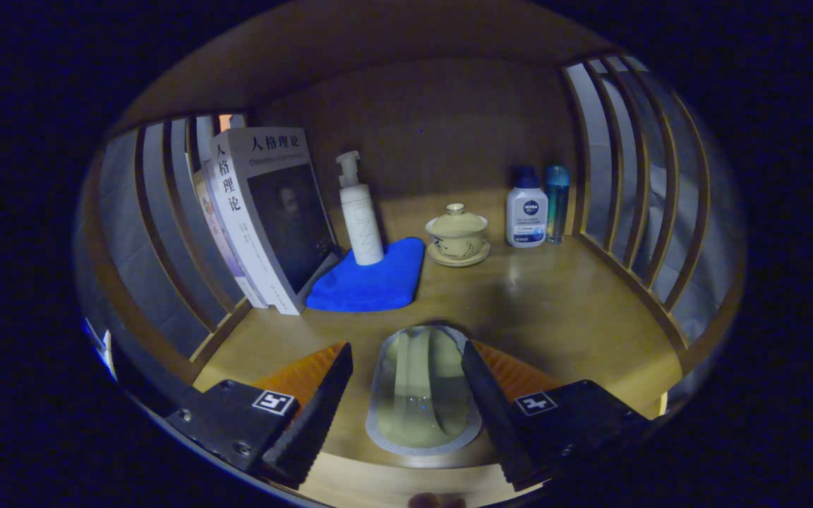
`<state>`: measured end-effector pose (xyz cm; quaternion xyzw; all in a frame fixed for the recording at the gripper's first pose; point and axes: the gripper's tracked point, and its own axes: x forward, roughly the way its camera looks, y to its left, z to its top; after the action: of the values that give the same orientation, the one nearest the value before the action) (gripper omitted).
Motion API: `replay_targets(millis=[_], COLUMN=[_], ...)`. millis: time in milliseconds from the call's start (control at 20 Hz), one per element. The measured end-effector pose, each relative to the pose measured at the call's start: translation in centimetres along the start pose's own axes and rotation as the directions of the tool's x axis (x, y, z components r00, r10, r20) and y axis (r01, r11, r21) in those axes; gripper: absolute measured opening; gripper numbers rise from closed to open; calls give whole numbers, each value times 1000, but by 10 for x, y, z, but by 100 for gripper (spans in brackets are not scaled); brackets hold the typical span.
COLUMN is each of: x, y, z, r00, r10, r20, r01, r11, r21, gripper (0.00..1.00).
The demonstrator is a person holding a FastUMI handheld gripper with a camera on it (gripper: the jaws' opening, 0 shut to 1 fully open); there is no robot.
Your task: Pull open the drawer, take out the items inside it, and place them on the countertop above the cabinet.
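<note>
item: pale yellow-green pouch/sachet with a grey sealed rim (422, 388), lying flat on the wooden countertop (562, 310), lengthwise between my fingers.
gripper: my gripper (406, 395) sits low over the shelf front, one finger on each side of the pouch. Right finger looks up against the pouch edge; left finger has a strip of wood showing between it and the pouch. So jaws spread, not clamped on it. Contact on the right is hard to call in this dim light.
beyond fingers: blue folded cloth (371, 279) just ahead, slightly to the left.
on cloth: white pump bottle (360, 212) standing upright on the cloth's far end.
left of cloth: books (272, 212) leaning against the slatted side rail (159, 233), front book's lower corner touching the cloth.
centre back: lidded cream teacup on saucer (457, 236), just right of the cloth, apart from it.
right back corner: white lotion bottle with dark blue cap (526, 208) and a slim clear blue bottle (557, 203), side by side, both upright.
lighting: dark, bluish; back wall detail is mostly lost.
</note>
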<state>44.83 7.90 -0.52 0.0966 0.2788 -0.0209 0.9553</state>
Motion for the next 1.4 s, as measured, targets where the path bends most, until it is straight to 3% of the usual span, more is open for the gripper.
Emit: replay_targets(millis=[450, 900, 1200, 1400], x=[-64, -167, -216, -234], y=[17, 32, 25, 23], z=[15, -72, -117, -159], r00=[984, 954, 929, 931], r10=[50, 94, 59, 45], r20=[168, 286, 366, 361], r01=[-41, -53, -1, 17], r11=[997, 988, 987, 986], r21=[-60, -148, -158, -164], gripper=[98, 98, 98, 98])
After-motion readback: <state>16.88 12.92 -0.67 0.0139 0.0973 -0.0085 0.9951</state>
